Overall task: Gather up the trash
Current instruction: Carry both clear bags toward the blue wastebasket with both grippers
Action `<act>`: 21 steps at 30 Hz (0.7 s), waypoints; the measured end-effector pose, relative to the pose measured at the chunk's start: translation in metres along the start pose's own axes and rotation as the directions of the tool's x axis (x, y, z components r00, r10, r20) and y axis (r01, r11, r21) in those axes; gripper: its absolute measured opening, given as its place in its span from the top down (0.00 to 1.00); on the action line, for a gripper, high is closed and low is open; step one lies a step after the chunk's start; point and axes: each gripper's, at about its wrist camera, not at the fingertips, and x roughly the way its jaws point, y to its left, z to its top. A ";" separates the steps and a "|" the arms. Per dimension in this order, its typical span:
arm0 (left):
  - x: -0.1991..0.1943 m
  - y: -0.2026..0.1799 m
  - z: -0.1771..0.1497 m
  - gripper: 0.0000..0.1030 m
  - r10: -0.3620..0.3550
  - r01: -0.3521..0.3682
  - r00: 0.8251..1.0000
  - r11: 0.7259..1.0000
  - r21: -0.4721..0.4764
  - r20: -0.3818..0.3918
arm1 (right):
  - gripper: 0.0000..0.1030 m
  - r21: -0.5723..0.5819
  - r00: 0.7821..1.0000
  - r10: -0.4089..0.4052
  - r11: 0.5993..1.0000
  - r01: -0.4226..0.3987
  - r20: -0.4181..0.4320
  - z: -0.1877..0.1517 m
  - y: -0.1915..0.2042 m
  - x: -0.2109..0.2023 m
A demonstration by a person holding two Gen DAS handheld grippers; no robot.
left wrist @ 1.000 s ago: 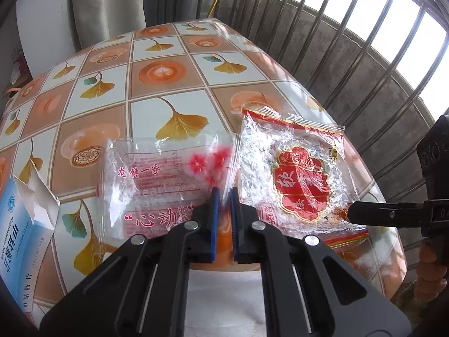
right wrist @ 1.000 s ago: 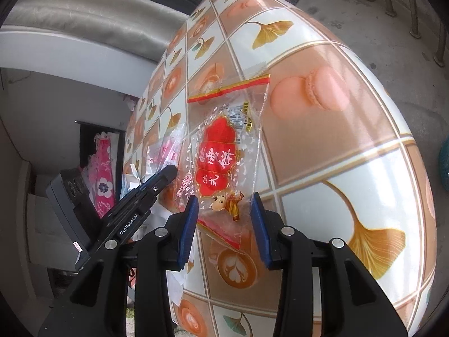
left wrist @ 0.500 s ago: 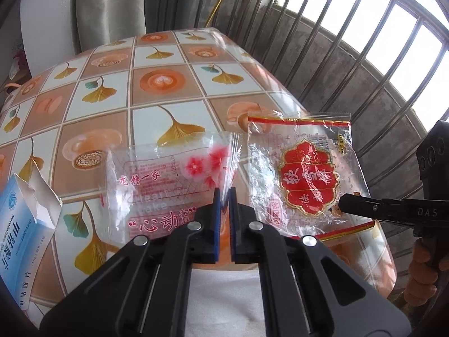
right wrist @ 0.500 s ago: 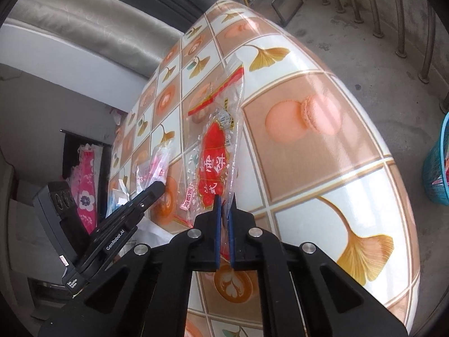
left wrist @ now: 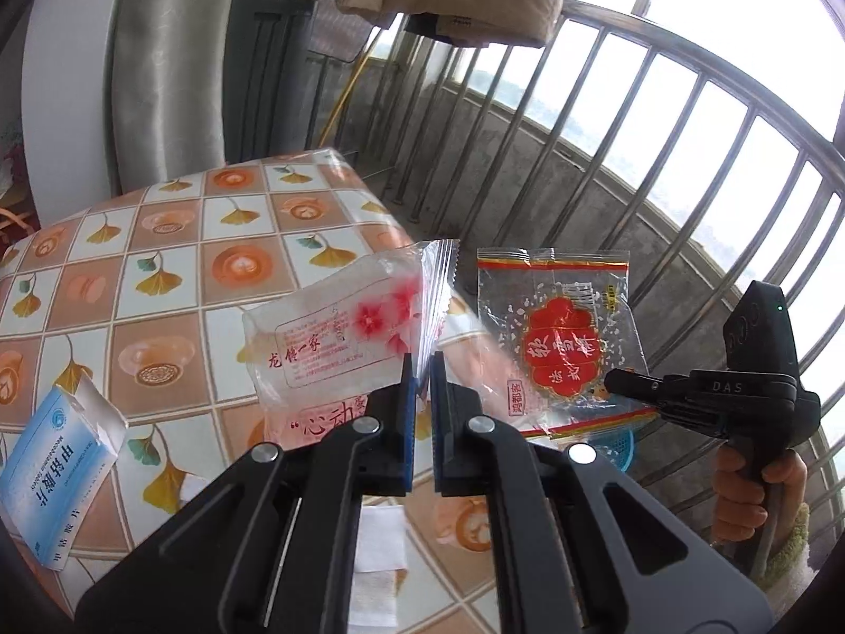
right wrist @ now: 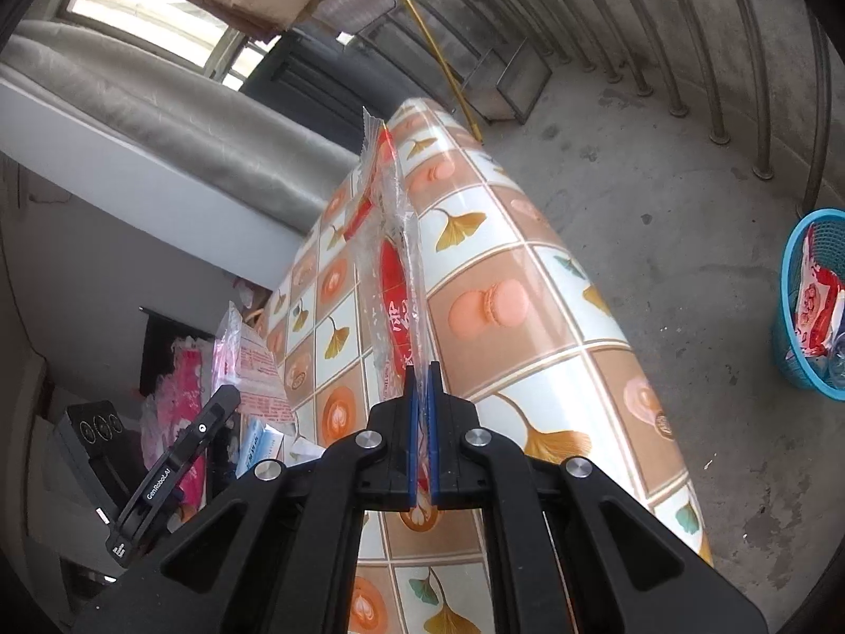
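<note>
Both wrappers lifted clear of table (left wrist: 174, 285): left gripper (left wrist: 420, 370) clamped on pink-flower wrapper (left wrist: 338, 338), right gripper (right wrist: 421, 385) clamped on red-label wrapper (right wrist: 393, 285). Carry step; next, swing both over blue basket (right wrist: 792, 285) on floor beyond table's right edge, release.

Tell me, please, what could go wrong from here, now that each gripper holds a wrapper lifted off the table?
1. The left gripper pinches the pink-flower wrapper only at one edge; the slick film could slip out on the way.
2. The right gripper also holds the red-label wrapper by its edge, and it hangs loose.
3. The blue basket stands on the floor well off to the right, so a light wrapper might miss it.
</note>
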 end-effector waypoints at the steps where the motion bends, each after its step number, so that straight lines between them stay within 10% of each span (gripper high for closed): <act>1: 0.000 -0.009 0.002 0.97 -0.020 0.020 1.000 1.000 0.011 0.003 | 0.97 0.007 1.000 -0.001 1.000 0.000 0.021 0.001 -0.005 -0.011; 13: 0.062 -0.134 0.020 0.97 -0.319 0.332 0.941 0.935 0.124 -0.115 | 0.97 0.220 0.947 -0.164 0.970 0.104 0.277 -0.002 -0.111 -0.137; 21: 0.172 -0.217 0.016 0.97 -0.469 0.521 0.809 0.851 0.062 -0.354 | 0.97 0.452 0.909 -0.290 0.882 0.133 0.299 -0.019 -0.219 -0.172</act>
